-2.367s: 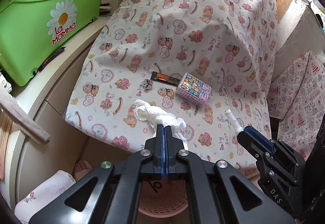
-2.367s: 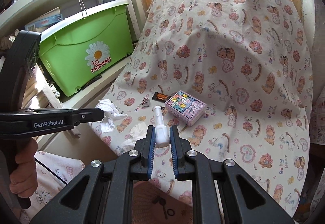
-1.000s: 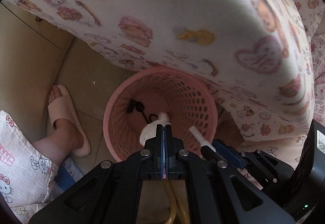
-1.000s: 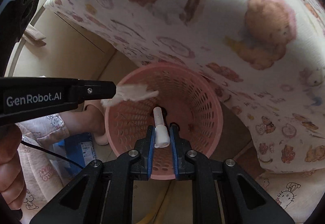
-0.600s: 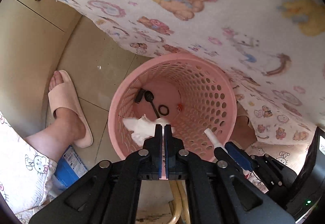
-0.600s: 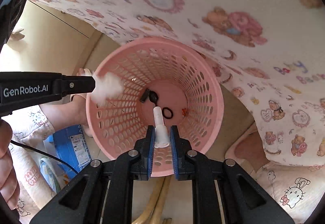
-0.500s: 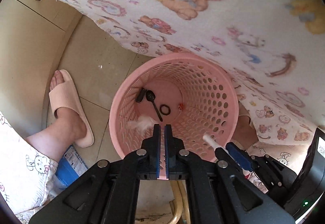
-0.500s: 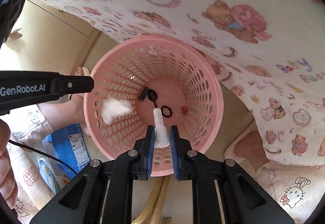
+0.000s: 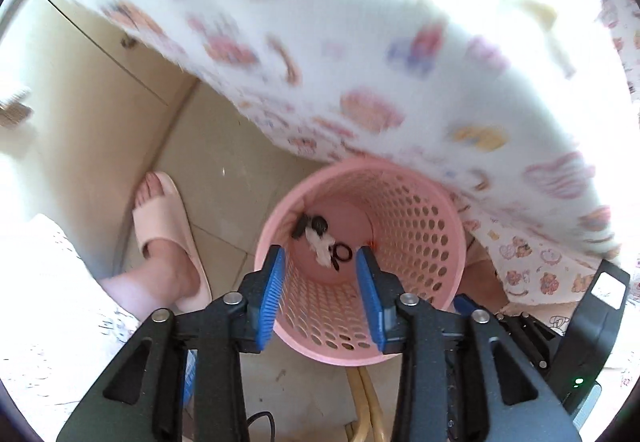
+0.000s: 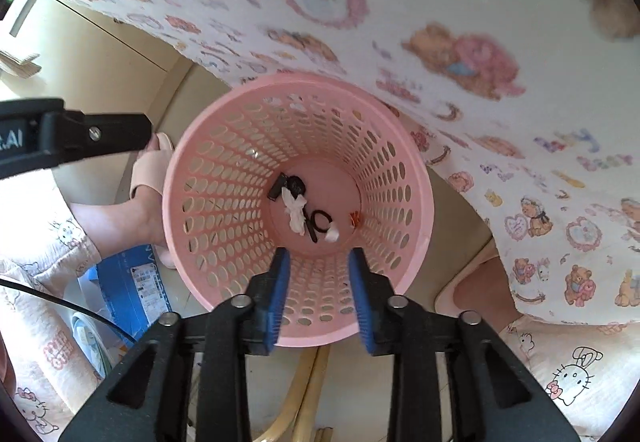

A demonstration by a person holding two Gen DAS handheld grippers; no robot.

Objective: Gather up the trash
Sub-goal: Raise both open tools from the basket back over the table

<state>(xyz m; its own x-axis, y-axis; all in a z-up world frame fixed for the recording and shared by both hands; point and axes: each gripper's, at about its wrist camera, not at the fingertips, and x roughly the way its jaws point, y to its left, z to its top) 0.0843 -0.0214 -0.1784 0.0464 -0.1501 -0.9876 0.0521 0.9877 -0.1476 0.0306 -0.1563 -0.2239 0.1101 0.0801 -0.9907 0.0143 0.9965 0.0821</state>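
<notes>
Both the left gripper and the right gripper hang over the pink basket, jaws just opened and empty. The crumpled tissue and small white tube lie on the basket's bottom among black bits.

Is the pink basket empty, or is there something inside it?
Not empty. On the bottom of the pink basket lie a crumpled white tissue, small dark items and a black ring.

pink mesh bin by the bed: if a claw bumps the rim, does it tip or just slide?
The pink mesh bin is probably light: thin perforated plastic, only a tissue and small scraps inside. It looks taller than wide, so a rim bump may well tip it. Lower down, it would likely slide on the smooth floor tiles.
</notes>
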